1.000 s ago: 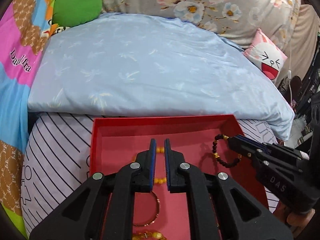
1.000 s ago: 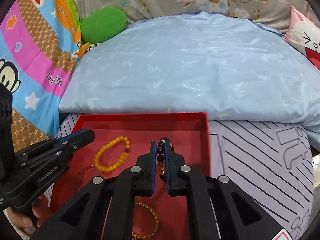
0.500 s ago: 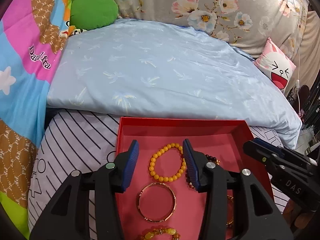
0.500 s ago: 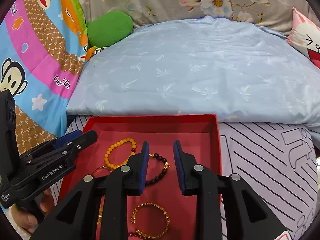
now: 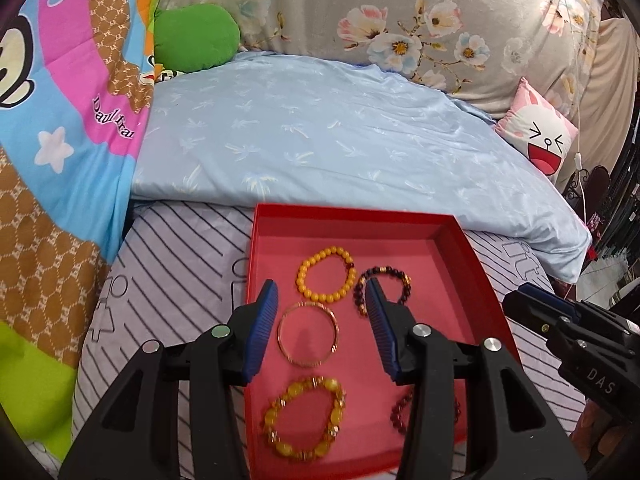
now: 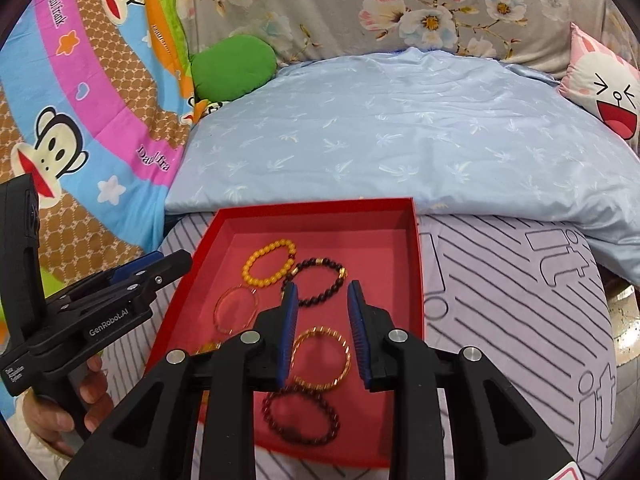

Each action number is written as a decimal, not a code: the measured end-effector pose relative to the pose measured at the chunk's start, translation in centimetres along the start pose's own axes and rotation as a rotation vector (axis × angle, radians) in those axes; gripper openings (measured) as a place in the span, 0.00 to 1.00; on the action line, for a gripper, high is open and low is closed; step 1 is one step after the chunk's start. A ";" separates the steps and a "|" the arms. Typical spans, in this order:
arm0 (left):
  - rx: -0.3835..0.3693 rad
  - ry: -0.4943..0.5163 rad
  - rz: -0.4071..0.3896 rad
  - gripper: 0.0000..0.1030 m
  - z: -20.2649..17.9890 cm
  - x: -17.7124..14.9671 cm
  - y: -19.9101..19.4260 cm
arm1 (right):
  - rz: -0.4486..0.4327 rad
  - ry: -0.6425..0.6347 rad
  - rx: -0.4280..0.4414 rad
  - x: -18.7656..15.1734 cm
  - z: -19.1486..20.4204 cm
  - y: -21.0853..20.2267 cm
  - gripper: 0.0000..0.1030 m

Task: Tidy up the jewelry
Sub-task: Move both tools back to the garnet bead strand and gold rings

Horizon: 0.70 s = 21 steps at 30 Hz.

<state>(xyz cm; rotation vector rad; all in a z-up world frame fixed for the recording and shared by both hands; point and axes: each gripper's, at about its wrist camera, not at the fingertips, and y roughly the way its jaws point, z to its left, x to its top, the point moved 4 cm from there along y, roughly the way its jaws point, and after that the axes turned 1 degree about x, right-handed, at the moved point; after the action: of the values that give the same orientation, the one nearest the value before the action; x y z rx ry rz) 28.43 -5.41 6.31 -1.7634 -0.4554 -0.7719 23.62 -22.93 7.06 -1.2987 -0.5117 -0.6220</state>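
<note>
Left gripper gapes above smooth gold bangle, round yellow beads.

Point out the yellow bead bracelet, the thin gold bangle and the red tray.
yellow bead bracelet [image 5: 326, 274], left wrist view, open middle of its bead loop.
thin gold bangle [image 5: 307, 334], left wrist view, middle of the ring.
red tray [image 5: 352, 216], left wrist view, far wall.

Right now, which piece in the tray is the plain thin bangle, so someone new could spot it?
Find the red tray on the striped bedsheet. The thin bangle lies in its left half, between the open left gripper fingers, just nearer than the yellow bead bracelet. Unlike the beaded pieces, it is one smooth rosy-gold ring.
</note>
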 end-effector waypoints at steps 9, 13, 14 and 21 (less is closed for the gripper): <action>-0.017 0.013 0.018 0.42 -1.4 -3.0 -2.8 | 0.012 0.001 0.024 -3.2 1.1 -3.0 0.26; -0.021 0.022 0.027 0.42 -1.9 -4.3 -3.8 | 0.018 0.009 0.033 -4.6 1.4 -3.9 0.26; -0.019 0.023 0.030 0.42 -2.0 -4.8 -4.0 | 0.020 0.010 0.034 -4.9 1.4 -4.1 0.26; -0.006 0.031 0.051 0.42 -2.3 -7.6 -5.4 | 0.045 -0.013 0.005 -8.2 1.6 -5.5 0.26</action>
<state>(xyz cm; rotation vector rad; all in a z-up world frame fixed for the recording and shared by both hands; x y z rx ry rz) 18.90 -5.26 5.16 -1.7594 -0.3860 -0.7643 13.87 -21.11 5.82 -1.3066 -0.4938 -0.5748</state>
